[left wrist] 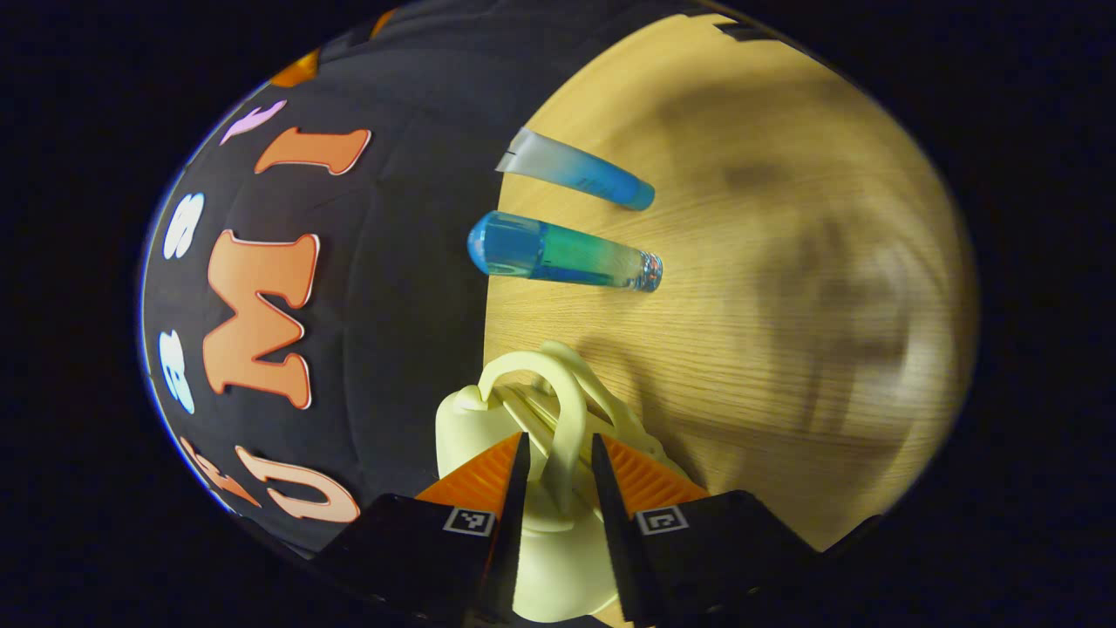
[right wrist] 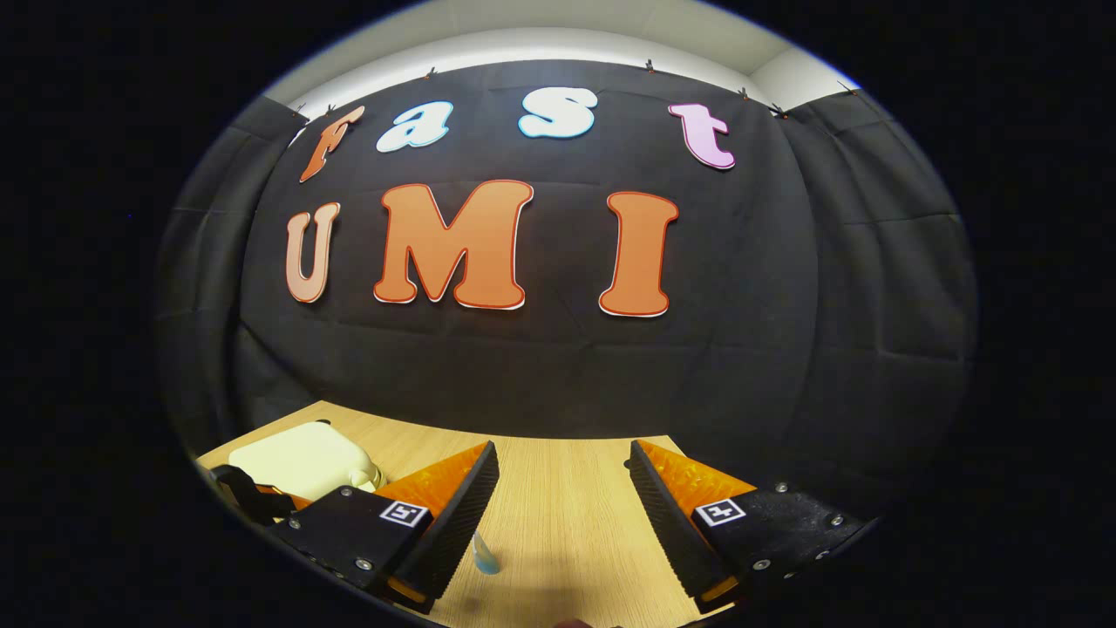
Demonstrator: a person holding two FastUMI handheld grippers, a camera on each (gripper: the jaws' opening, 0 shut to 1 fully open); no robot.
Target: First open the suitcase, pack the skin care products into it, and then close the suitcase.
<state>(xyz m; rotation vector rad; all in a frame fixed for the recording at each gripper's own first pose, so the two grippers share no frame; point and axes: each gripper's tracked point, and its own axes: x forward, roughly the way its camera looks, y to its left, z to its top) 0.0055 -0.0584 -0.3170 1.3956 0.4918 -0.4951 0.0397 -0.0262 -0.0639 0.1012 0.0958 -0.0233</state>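
The cream suitcase (left wrist: 558, 523) sits right at the bottom of the left gripper view, lying on the wooden desk (left wrist: 785, 305) at its edge beside the black cloth wall (left wrist: 392, 262). Its looped handle (left wrist: 571, 410) rises up between the fingers of the left gripper (left wrist: 560, 458), and those fingers stand narrow around that loop; whether both actually press on it, I cannot tell. Just beyond the case, two skin care items lie on the desk: a blue-green bottle (left wrist: 567, 253) on its side, and past it a blue tube (left wrist: 575, 170) with a pale flat end, the two near each other but apart.

Over in the right gripper view, the suitcase (right wrist: 301, 458) shows low on the left, closed and flat on the desk (right wrist: 567, 506). The right gripper (right wrist: 564, 497) has its fingers spread wide with nothing between them, above bare wood. A small blue tip (right wrist: 485, 558) peeks out beside one finger.
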